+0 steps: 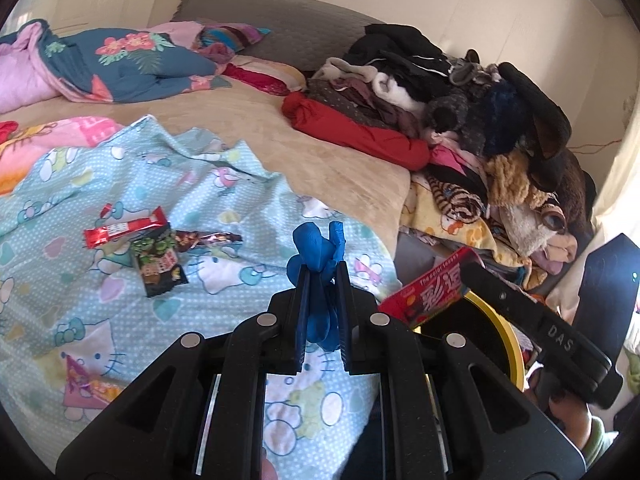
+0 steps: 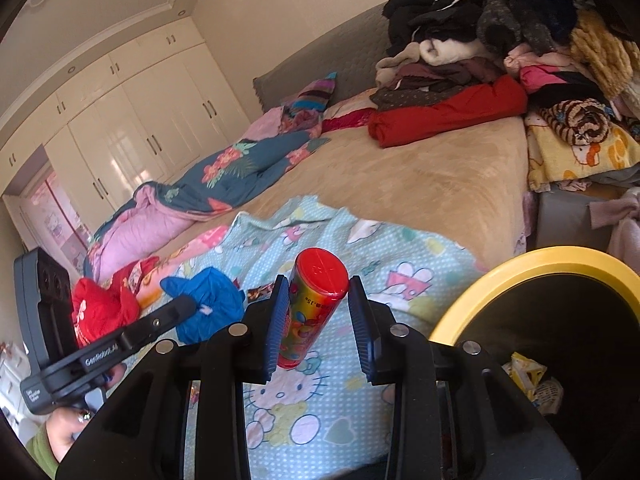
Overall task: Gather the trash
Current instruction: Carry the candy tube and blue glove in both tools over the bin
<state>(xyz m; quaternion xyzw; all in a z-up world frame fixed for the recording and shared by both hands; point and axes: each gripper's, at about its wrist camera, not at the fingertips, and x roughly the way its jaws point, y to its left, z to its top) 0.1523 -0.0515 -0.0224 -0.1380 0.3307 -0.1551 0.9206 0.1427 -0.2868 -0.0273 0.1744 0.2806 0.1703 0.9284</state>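
Note:
My left gripper (image 1: pixel 322 276) is shut on a crumpled blue glove (image 1: pixel 316 248), held above the Hello Kitty blanket (image 1: pixel 224 280). The right wrist view shows the same blue glove (image 2: pixel 212 308) in the left gripper (image 2: pixel 188 302). My right gripper (image 2: pixel 318 292) is shut on a red-capped candy tube (image 2: pixel 316 296), tilted, just left of the yellow-rimmed bin (image 2: pixel 520 264). In the left wrist view the candy tube (image 1: pixel 432 292) sits over the bin's yellow rim (image 1: pixel 508 332). A red wrapper (image 1: pixel 124 232), a dark wrapper (image 1: pixel 160 266) and a brown wrapper (image 1: pixel 208 238) lie on the blanket.
A pink wrapper (image 1: pixel 88 384) lies near the blanket's front left. A pile of clothes (image 1: pixel 460 92) fills the bed's right side, and a floral quilt (image 1: pixel 132 64) lies at the back left. Yellow trash (image 2: pixel 528 376) sits inside the bin. Wardrobes (image 2: pixel 132 132) line the far wall.

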